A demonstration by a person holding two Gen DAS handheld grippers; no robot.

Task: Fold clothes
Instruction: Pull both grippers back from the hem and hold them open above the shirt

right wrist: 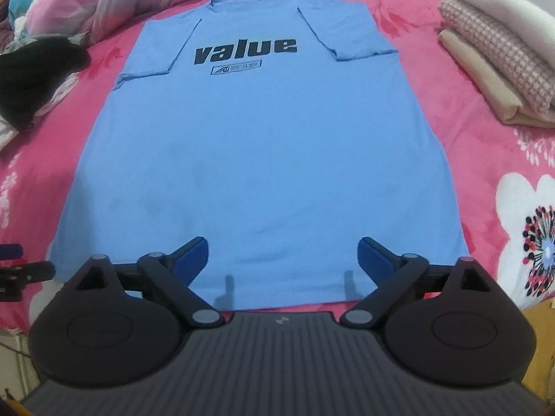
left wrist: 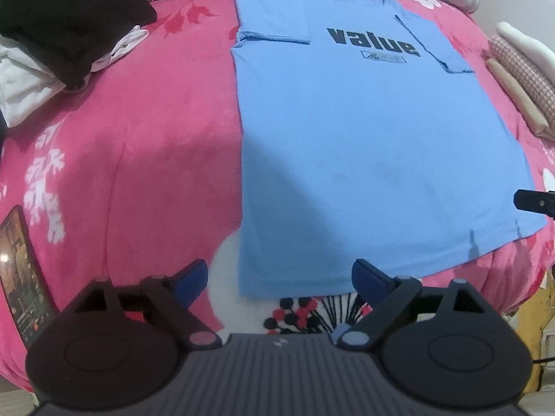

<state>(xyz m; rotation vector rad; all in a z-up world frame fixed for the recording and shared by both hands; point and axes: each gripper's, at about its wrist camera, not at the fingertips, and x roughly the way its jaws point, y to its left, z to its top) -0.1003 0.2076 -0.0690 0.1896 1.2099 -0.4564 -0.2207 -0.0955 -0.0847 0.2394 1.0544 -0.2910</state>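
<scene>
From the left wrist camera, a blue T-shirt (left wrist: 364, 145) lies flat, print side up, on a bed covered by a pink flowered blanket (left wrist: 145, 145), its collar at the far end and both short sleeves folded in over the chest beside the dark word "value". The left tool (left wrist: 279, 275) hangs above the shirt's near left hem corner with its blue-padded jaws spread wide and nothing between them; the pads touch no cloth. This view alone takes in a phone (left wrist: 24, 277) with a lit screen lying on the blanket at the near left, well apart from the shirt. A black garment (left wrist: 69, 24) sits on white cloth at the far left, and a stack of folded fabrics (left wrist: 517, 79) lies just past the shirt's right edge. A dark piece at the right border over the hem is probably part of the right tool, though too little shows to be sure. From the right wrist camera, the whole shirt (right wrist: 263, 159) is seen squarely, hem nearest. The right tool (right wrist: 282, 254) hovers over the middle of the hem, jaws released wide and empty. Here the folded stack (right wrist: 499, 69) shows clearly as beige, pink check and white layers, and the black garment (right wrist: 34, 79) appears at the left edge.
</scene>
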